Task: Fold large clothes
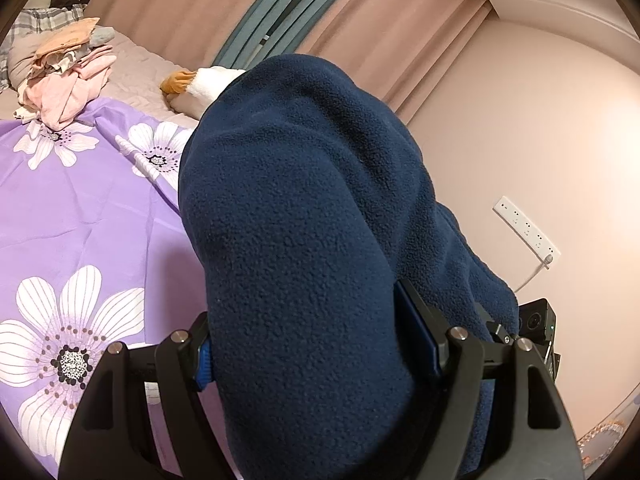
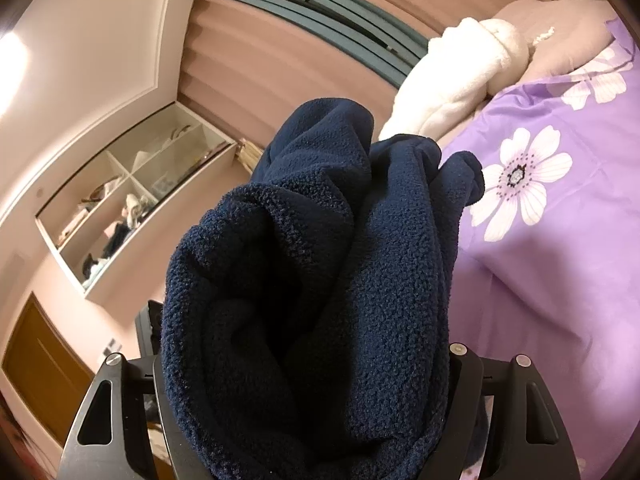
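Observation:
A thick navy fleece garment (image 1: pixel 304 208) fills the middle of the left wrist view, bunched between the jaws of my left gripper (image 1: pixel 320 344), whose blue pads press on its two sides. In the right wrist view another bundled part of the same navy fleece (image 2: pixel 320 272) is wedged between the jaws of my right gripper (image 2: pixel 308 364), which is shut on it. Both bundles are held up above a bed with a purple flowered cover (image 1: pixel 80 208). The fleece hides both grippers' fingertips.
A heap of pink and grey clothes (image 1: pixel 68 76) and a white and orange plush item (image 1: pixel 196 88) lie further up the bed. A cream fleece garment (image 2: pixel 452 80) lies beside the purple cover (image 2: pixel 560 240). Curtains, a wall shelf (image 2: pixel 132 196) and a power strip (image 1: pixel 524 228) are on the walls.

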### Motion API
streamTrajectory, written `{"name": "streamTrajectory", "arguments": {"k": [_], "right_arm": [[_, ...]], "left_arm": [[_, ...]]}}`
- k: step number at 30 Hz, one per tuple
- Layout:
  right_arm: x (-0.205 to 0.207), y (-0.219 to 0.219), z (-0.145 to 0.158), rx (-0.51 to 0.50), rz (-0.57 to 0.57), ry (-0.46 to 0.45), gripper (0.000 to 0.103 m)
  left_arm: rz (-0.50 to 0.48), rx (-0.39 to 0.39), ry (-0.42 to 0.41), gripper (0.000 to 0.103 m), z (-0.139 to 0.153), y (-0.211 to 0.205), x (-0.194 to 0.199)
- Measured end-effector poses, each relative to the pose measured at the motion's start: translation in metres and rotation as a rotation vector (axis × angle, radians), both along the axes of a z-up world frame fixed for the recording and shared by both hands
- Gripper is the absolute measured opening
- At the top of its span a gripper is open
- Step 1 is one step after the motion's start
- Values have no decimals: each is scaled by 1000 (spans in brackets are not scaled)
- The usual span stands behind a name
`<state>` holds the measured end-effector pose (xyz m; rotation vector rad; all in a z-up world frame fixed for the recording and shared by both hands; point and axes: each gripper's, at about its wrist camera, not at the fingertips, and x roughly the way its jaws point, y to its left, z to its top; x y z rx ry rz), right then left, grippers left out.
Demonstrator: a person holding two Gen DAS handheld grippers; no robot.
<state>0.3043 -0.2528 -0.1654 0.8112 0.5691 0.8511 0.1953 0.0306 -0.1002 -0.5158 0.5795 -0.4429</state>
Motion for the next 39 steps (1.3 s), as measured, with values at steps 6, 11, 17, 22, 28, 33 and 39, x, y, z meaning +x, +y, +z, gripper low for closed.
{"name": "streamTrajectory", "arguments": {"k": [6,11,17,22,28,33,39], "right_arm": [[10,10,0,-23,14,11,77],[23,25,1,-41,13,17,77],[42,38,-8,-27,24,37,77],[57,46,-11,-60,8,35,77],[104,67,-44,-192,-21,93,77],[122,76,-128,-194,8,208,86],[80,64,-81,-423,-130,39,86]], "left_arm": [[5,-18,28,76,-8,14,13],[24,-38,44,76,-13,30,29],[14,-9,40,76,-20,45,59],[-8,-28,31,76,-41,60,95],[78,65,124,76,-100,69,148],[70,24,228,87,-164,91,168],[198,226,160,81,-121,81,147]]}}
